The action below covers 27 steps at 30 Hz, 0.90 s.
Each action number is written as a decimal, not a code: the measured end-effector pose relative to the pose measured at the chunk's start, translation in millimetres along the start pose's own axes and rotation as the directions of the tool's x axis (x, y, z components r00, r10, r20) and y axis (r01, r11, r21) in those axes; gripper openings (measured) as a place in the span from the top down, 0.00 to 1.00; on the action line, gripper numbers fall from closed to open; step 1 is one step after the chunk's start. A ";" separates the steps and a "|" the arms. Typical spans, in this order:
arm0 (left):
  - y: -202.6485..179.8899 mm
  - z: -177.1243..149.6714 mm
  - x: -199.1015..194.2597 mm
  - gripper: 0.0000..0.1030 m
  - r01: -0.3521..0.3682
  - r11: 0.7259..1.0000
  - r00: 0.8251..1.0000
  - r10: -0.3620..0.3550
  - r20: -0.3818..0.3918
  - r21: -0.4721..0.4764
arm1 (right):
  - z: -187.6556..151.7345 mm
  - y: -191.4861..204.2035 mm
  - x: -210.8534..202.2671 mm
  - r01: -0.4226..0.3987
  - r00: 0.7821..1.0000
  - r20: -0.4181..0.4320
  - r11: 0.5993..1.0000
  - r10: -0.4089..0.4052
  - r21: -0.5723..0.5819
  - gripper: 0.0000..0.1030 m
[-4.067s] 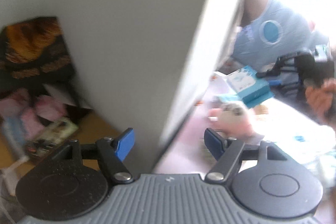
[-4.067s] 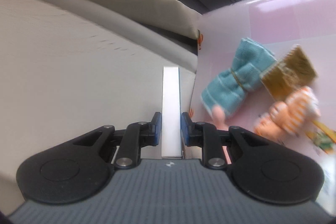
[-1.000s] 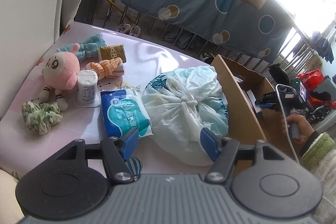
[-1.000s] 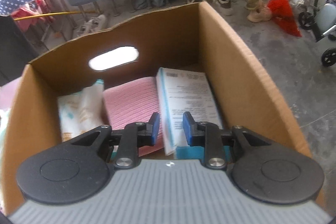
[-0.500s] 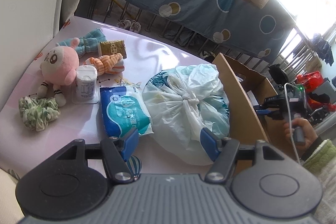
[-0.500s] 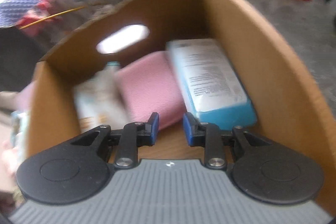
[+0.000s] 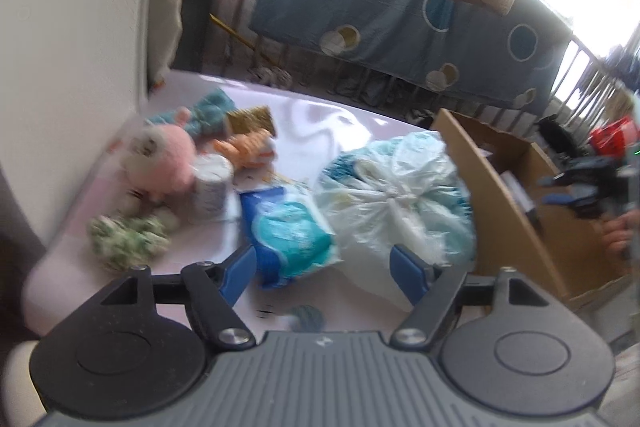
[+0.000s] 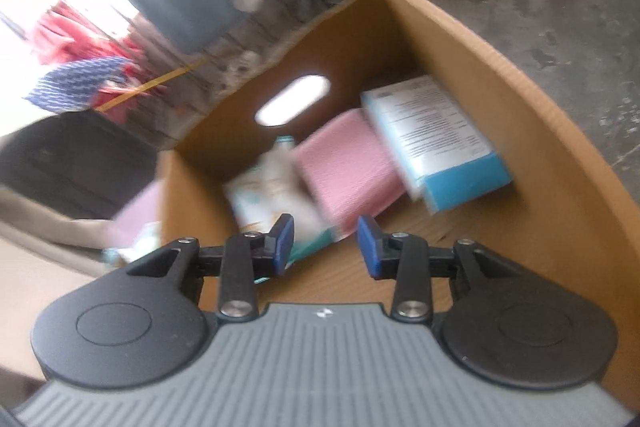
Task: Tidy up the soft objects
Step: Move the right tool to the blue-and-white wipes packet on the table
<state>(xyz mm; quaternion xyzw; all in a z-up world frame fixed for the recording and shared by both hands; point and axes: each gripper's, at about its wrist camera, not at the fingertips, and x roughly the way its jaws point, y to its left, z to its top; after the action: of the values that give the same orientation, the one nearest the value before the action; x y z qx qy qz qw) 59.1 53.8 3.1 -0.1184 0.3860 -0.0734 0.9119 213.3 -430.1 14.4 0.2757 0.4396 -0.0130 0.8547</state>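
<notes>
In the left wrist view my left gripper (image 7: 324,275) is open and empty, low over the pink table (image 7: 320,123). Ahead lie a blue wipes pack (image 7: 288,231), a tied plastic bag (image 7: 392,187), a pink plush (image 7: 168,159), a green scrunchie (image 7: 128,243), an orange striped toy (image 7: 248,147) and a teal cloth (image 7: 208,111). My right gripper (image 8: 326,243) is open and empty above the cardboard box (image 8: 520,99), which holds a blue-and-white box (image 8: 436,135), a pink cloth (image 8: 344,167) and a white pack (image 8: 272,195). The right gripper also shows at the far right of the left wrist view (image 7: 568,191).
A white round container (image 7: 210,191) stands by the plush and a gold packet (image 7: 250,121) lies behind the orange toy. A white wall (image 7: 72,47) borders the table on the left. The box (image 7: 504,195) stands at the table's right edge. A blue patterned sheet (image 7: 400,7) hangs behind.
My right gripper has opened and drawn back up from the box, with the blue-and-white box left inside. My left gripper has dropped and moved closer to the wipes pack and bag.
</notes>
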 end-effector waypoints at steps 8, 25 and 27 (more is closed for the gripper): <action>12.9 -14.3 -17.5 0.23 -0.095 0.994 0.995 0.093 0.042 0.049 | -48.7 57.5 -51.5 -0.243 0.969 -0.040 0.970 0.243 -0.013 0.57; 47.2 -27.5 -0.4 0.25 -0.009 0.997 0.997 0.015 0.071 -0.083 | -202.7 192.4 18.2 -0.442 0.871 -0.286 0.892 0.400 -0.098 0.57; 54.3 -22.1 13.1 0.26 0.040 0.991 0.999 -0.035 0.041 -0.127 | -211.1 205.7 35.7 -0.412 0.887 -0.285 0.902 0.363 -0.131 0.61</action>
<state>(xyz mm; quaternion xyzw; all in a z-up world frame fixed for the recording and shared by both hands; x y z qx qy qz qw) 54.5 99.6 -35.7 -0.1850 0.3700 -0.0636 0.9082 132.5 -145.9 -15.4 0.2759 0.4804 0.2353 0.7986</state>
